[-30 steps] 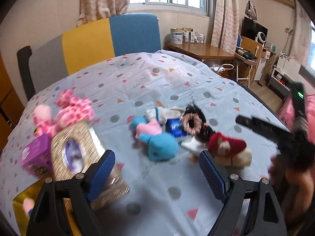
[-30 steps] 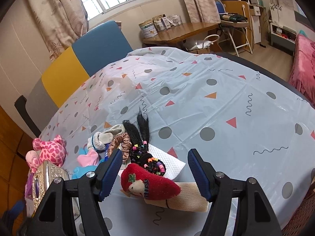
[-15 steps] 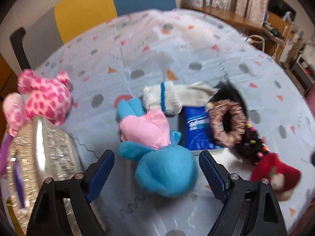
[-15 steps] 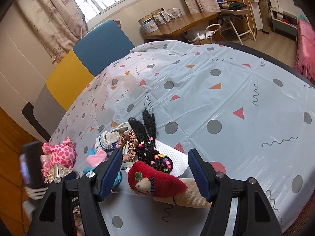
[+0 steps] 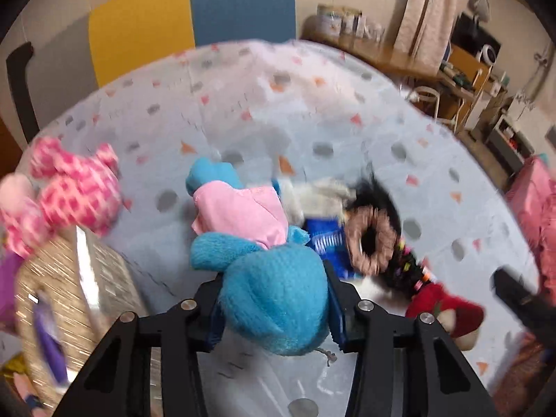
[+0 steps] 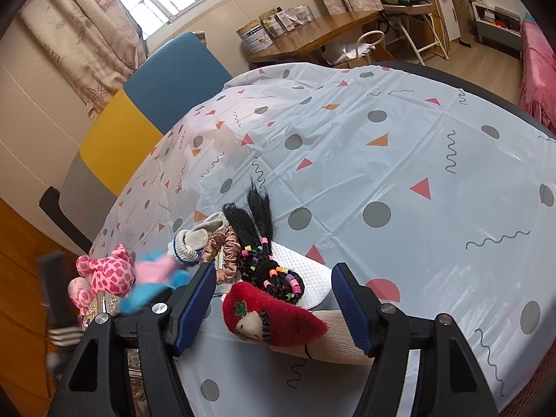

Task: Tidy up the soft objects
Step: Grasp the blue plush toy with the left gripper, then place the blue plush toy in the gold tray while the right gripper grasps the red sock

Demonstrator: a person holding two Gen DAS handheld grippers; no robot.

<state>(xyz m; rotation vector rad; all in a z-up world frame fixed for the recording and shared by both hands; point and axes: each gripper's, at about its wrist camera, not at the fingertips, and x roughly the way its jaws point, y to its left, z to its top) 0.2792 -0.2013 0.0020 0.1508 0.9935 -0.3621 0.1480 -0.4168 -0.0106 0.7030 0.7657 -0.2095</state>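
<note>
Blue plush head clamped between the left gripper's jaws, which had just been closing on it.

Squeezing the blue doll at its round knitted head gave the pads the bulkiest soft part to bite; its pink dress and legs trailed away over the patterned tablecloth. The right gripper hung spread and empty over the red-capped sock doll, probably lined up as a later pick. Beyond lay a brown scrunchie, a black braided hairpiece with coloured bands, a white sock and a pink spotted plush beside a glittery box, likely the container. Print on the blue packet was blurred; the far tin's label could not be made out.
</note>
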